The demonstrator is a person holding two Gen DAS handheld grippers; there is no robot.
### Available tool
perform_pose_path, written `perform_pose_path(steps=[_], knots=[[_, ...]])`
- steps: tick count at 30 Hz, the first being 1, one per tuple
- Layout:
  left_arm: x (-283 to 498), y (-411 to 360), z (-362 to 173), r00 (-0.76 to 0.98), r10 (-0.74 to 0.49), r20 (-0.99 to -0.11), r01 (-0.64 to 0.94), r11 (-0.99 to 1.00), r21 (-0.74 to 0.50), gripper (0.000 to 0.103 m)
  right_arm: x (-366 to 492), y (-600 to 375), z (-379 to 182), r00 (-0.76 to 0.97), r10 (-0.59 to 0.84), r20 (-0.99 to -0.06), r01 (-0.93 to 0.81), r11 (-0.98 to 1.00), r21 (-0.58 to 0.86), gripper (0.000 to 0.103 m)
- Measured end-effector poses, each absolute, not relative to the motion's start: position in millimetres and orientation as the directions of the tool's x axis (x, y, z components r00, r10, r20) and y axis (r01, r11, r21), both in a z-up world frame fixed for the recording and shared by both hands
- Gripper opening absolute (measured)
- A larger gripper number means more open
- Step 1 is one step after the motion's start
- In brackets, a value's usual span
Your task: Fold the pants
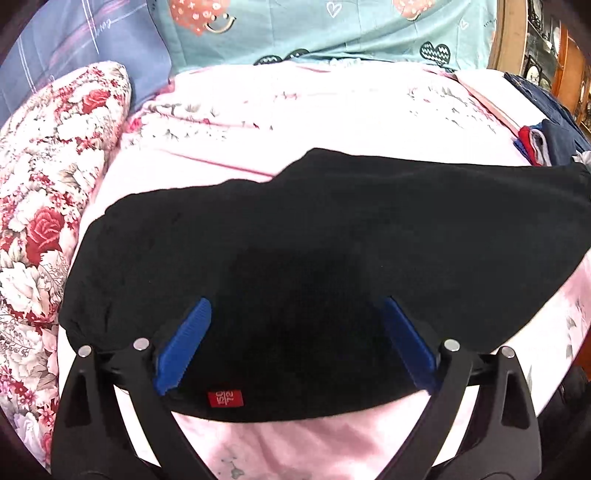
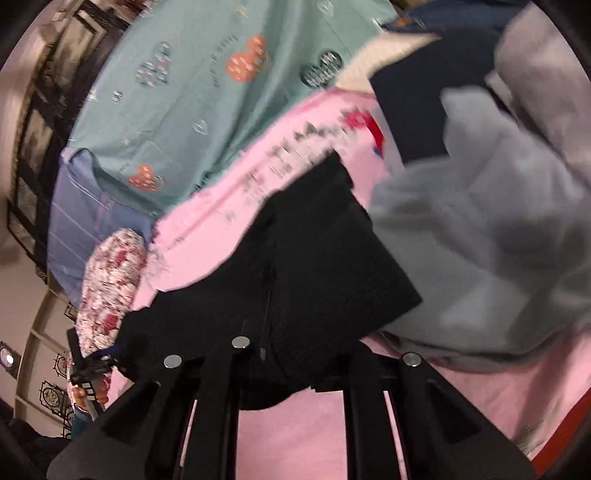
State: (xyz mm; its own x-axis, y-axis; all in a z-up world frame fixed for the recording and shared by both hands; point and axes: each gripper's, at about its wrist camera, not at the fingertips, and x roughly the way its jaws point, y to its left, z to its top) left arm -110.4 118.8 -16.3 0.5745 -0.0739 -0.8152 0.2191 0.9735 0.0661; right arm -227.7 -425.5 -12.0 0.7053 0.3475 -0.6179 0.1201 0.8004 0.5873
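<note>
black pants (image 1: 314,240) lie spread on the pink floral sheet (image 1: 295,110) of the bed, folded into a broad dark shape; a small red size tag (image 1: 224,398) shows at the near edge, close to my left claw.

left gripper (image 1: 295,321): my two blue fingers (image 1: 184,347) stand wide apart over the near part of the pants, nothing between them. jaws are spread, not clamping. whether the tips touch the cloth i cannot tell.

right gripper (image 2: 291,373): view is tilted and motion-blurred. the black frame bars sit close together at the bottom of the view, and black cloth of the pants (image 2: 314,258) bunches right where the fingers would meet. the fingertips themselves are hidden by dark cloth, so i cannot tell if this claw is closed on the fabric or only resting against it.

surroundings: a red-and-white floral quilt (image 1: 48,203) is rolled along the left side of the bed. a teal sheet with heart prints (image 1: 314,33) lies at the far end. a pile of grey garments (image 2: 498,221) sits just beside the pants on the right, with dark blue clothes (image 1: 554,122) nearby. in the right wrist view my other hand (image 2: 86,395) shows at lower left, holding its gripper.
</note>
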Motion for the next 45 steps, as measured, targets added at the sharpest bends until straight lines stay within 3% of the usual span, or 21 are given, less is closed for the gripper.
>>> perform_pose_path(steps=[2,4,6,8,9,10,13,15,17,20,24,26,31,35,40,45], knots=[[-110,127,-20,0.586,-0.047,-0.809,0.193,0.978,0.083,0.096,-223,-427,-33,0.665,0.366,-0.65,0.175,0.771,0.612,0.019],[-104,131,-26,0.573,-0.055,-0.817,0.178,0.982,0.059,0.096,-223,-435,-45,0.673,0.402,-0.621,0.204,0.706,0.678,0.042],[-103,138,-26,0.573,-0.064,-0.817,0.161,0.986,0.036,0.096,-223,-435,-45,0.695,0.419,-0.585,0.175,0.69,0.702,0.044],[-101,144,-24,0.583,-0.061,-0.81,0.138,0.99,0.025,0.096,-222,-431,-43,0.704,0.425,-0.568,0.144,0.698,0.701,0.039],[-98,148,-24,0.582,-0.057,-0.811,0.121,0.992,0.017,0.096,-221,-430,-42,0.704,0.419,-0.573,0.144,0.706,0.694,0.024],[-94,153,-26,0.578,-0.049,-0.815,0.106,0.994,0.016,0.096,-223,-431,-40,0.711,0.414,-0.568,0.14,0.708,0.692,0.015],[-83,172,-40,0.541,0.021,-0.841,0.027,0.999,0.043,0.096,-228,-433,-31,0.74,0.391,-0.547,0.121,0.723,0.681,0.013],[-79,185,-50,0.508,0.037,-0.86,-0.004,0.999,0.04,0.096,-224,-433,-38,0.715,0.371,-0.593,0.163,0.735,0.658,0.013],[-80,194,-47,0.516,-0.016,-0.856,0.003,1.0,-0.017,0.096,-221,-431,-50,0.674,0.359,-0.646,0.202,0.751,0.629,0.013],[-78,202,-25,0.554,-0.096,-0.827,0.02,0.995,-0.103,0.096,-222,-434,-51,0.686,0.368,-0.627,0.206,0.729,0.653,0.013],[-53,197,1,0.595,-0.109,-0.796,0.035,0.993,-0.11,0.096,-223,-434,-53,0.686,0.364,-0.63,0.211,0.729,0.651,0.013],[-34,191,-1,0.587,-0.067,-0.807,0.019,0.997,-0.068,0.096,-224,-434,-54,0.689,0.362,-0.628,0.211,0.729,0.651,0.013],[28,199,-45,0.477,0.255,-0.841,-0.107,0.967,0.232,0.098,-224,-432,-53,0.693,0.355,-0.628,0.216,0.728,0.651,0.013],[31,235,-38,0.478,0.093,-0.873,-0.16,0.987,0.018,0.099,-224,-435,-54,0.696,0.368,-0.616,0.211,0.716,0.666,0.013],[-5,223,-14,0.532,-0.007,-0.847,-0.085,0.994,-0.061,0.098,-224,-435,-54,0.697,0.369,-0.615,0.21,0.715,0.667,0.013],[-17,161,-6,0.549,-0.121,-0.827,0.083,0.993,-0.09,0.098,-226,-431,-54,0.705,0.35,-0.617,0.21,0.727,0.653,0.013]])
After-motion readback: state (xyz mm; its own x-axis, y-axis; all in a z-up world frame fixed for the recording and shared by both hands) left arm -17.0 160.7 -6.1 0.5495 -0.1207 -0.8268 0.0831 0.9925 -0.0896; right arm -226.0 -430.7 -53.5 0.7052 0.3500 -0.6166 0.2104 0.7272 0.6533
